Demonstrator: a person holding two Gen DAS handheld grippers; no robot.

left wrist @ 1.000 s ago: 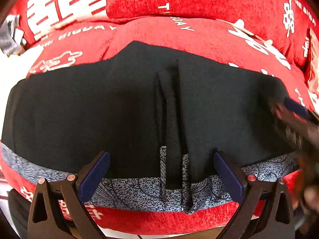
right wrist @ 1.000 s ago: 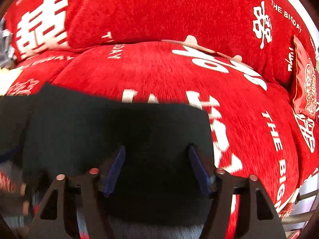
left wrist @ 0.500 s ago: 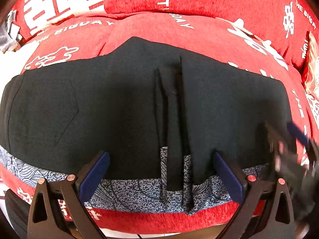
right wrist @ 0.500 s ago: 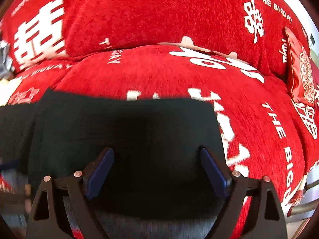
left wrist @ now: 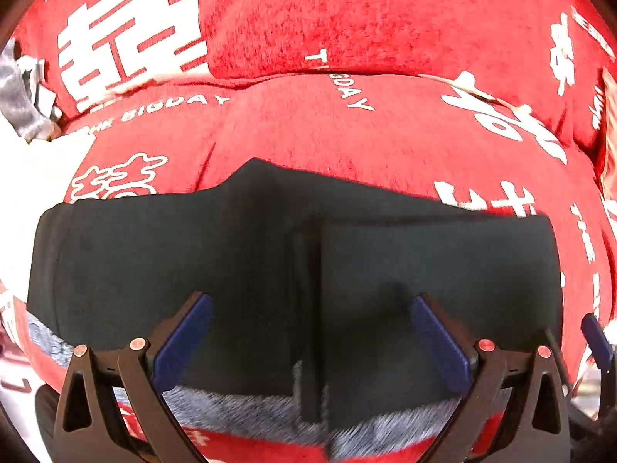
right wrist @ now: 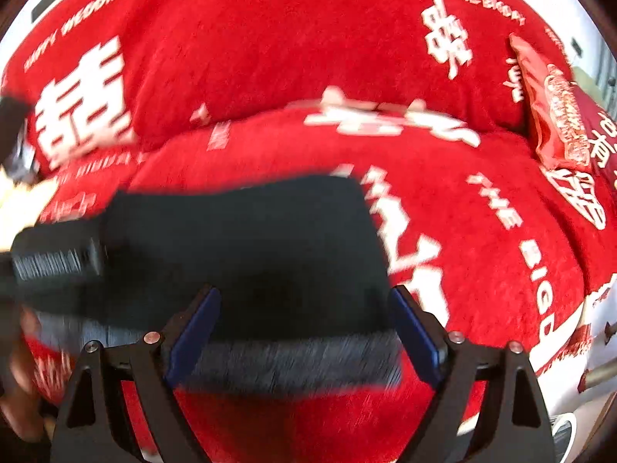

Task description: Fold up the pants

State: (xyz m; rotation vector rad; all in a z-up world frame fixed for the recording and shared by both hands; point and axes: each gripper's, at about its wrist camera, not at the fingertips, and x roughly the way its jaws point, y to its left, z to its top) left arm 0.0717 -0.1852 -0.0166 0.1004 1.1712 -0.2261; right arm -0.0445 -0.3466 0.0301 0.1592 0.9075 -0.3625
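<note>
The black pants (left wrist: 405, 281) lie folded flat on a red sofa cushion (left wrist: 347, 131) printed with white lettering, their grey patterned waistband lining (left wrist: 239, 409) at the near edge. The left gripper (left wrist: 311, 341) hangs above them with jaws spread, gripping nothing. The right gripper (right wrist: 304, 337) is likewise spread wide over the pants' right end, empty.

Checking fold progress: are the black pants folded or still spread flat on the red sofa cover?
Folded: black pants lie as a compact block, grey patterned inner waistband showing along the near edge.
</note>
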